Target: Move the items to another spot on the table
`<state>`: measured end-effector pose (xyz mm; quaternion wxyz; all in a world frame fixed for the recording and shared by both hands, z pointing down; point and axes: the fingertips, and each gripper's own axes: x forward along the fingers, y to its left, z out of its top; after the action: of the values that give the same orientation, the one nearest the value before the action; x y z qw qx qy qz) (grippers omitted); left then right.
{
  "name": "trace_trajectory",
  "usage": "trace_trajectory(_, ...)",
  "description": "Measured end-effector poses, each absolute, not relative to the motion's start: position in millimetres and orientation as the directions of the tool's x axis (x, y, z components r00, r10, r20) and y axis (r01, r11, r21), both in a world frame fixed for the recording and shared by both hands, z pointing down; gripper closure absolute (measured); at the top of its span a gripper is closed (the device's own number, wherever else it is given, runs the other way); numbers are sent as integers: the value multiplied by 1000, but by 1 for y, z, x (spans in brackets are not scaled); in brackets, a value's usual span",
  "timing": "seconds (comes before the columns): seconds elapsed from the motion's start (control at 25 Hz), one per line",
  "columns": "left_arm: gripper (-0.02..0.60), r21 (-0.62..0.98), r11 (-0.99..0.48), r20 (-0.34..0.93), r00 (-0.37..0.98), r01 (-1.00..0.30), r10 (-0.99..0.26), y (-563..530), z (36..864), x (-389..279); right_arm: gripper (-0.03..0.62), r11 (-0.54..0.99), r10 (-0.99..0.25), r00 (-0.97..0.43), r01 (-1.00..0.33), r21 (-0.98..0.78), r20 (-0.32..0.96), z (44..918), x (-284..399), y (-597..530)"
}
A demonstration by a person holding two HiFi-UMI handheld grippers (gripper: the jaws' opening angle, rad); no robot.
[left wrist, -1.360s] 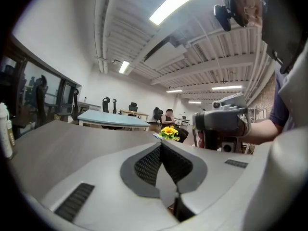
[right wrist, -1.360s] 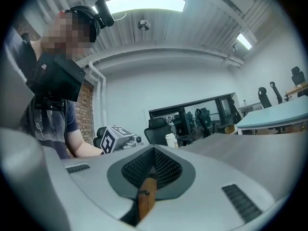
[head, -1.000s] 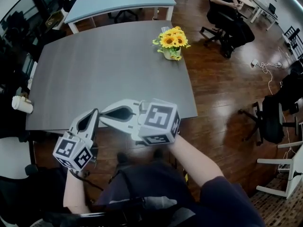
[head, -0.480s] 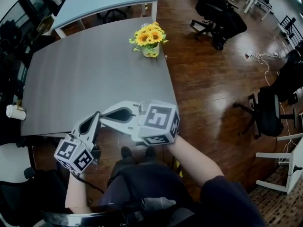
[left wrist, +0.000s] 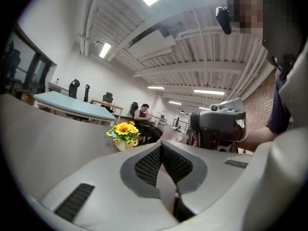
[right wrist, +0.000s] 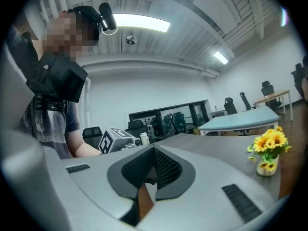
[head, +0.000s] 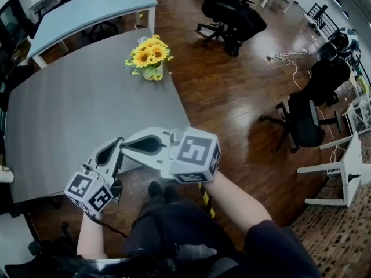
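Observation:
A pot of yellow sunflowers (head: 149, 57) stands near the far right edge of the grey table (head: 69, 114). It also shows small in the left gripper view as the flower pot (left wrist: 124, 134) and at the right of the right gripper view as the flower pot (right wrist: 268, 151). My left gripper (head: 118, 141) and right gripper (head: 124, 145) hover at the table's near edge, tips almost meeting, both shut with nothing held. In its own view the left gripper (left wrist: 161, 146) points toward the flowers; the right gripper (right wrist: 154, 149) points across the tabletop.
A white cup (right wrist: 143, 138) sits at the table's left end. Behind the grey table stands a light blue table (head: 87, 7). A person sits on an office chair (head: 229, 10) at the back; more black chairs (head: 307, 114) stand on the wooden floor to the right.
The table and the flowers have slid leftward in the head view as both hands swung sideways along the near edge. Both grippers stay shut and keep their pose toward each other.

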<state>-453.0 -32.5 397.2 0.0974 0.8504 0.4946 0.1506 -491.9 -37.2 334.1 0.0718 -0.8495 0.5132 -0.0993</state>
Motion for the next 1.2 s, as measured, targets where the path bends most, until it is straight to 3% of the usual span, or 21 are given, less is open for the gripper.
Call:
trace_trajectory(0.24, 566, 356, -362, 130, 337, 862, 932, 7, 401, -445, 615, -571, -821, 555, -799, -188, 133, 336, -489, -7)
trace_trajectory(0.48, 567, 302, -310, 147, 277, 902, 949, 41, 399, -444, 615, -590, -807, 583, -791, -160, 91, 330, -482, 17)
trace_trajectory(0.76, 568, 251, -373, 175, 337, 893, 925, 82, 392, -439, 615, -530, -848, 526, -838, -131, 65, 331, -488, 58)
trace_trajectory(1.0, 565, 152, -508, 196, 478, 848, 856, 125, 384, -435, 615, -493, -869, 493, -861, -125, 36, 331, -491, 130)
trace_trajectory(1.2, 565, 164, -572, 185, 545, 804, 818, 156, 374, -433, 615, -503, -863, 505, -852, -147, 21, 328, -492, 199)
